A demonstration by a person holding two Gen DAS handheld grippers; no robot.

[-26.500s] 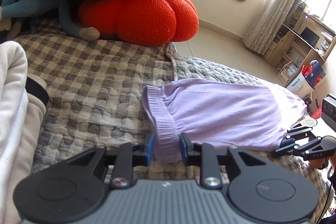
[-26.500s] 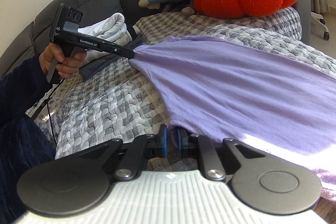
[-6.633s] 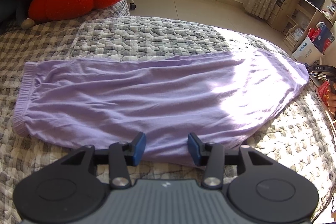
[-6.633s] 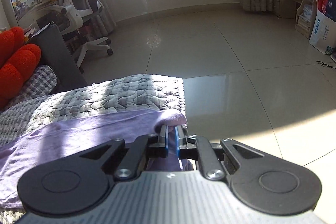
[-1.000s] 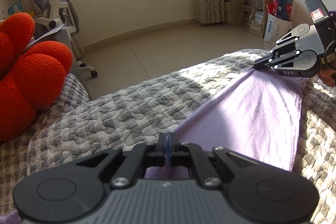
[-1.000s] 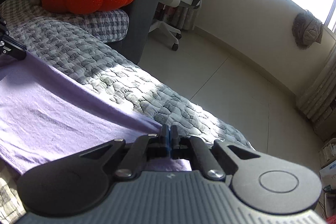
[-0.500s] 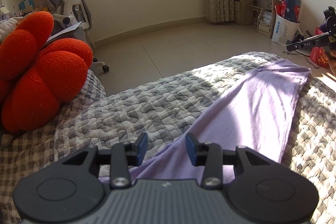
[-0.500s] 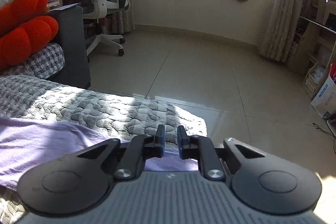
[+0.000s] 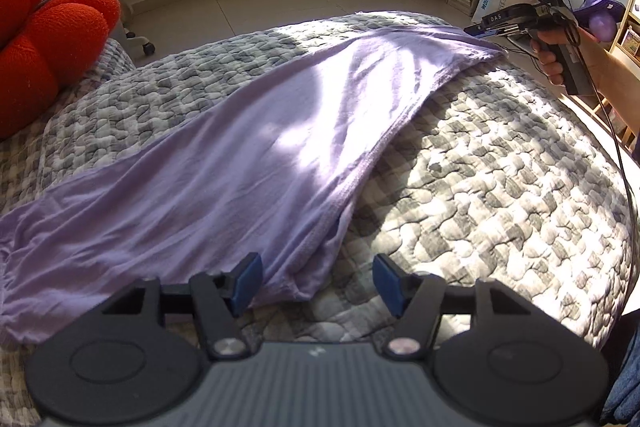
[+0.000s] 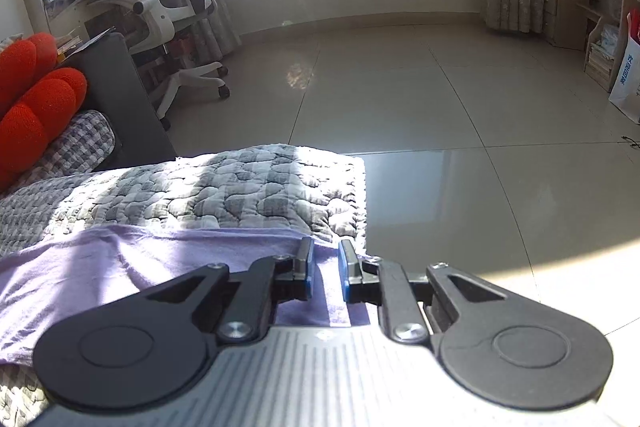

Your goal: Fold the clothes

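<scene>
The lilac garment (image 9: 256, 155) is spread diagonally across the checked quilt (image 9: 480, 187). The left claw (image 9: 316, 281) is opening, a fabric corner lying loose between its pads. The right claw (image 10: 325, 269), narrowly parted, is closing over the garment's upper-right end.
</scene>
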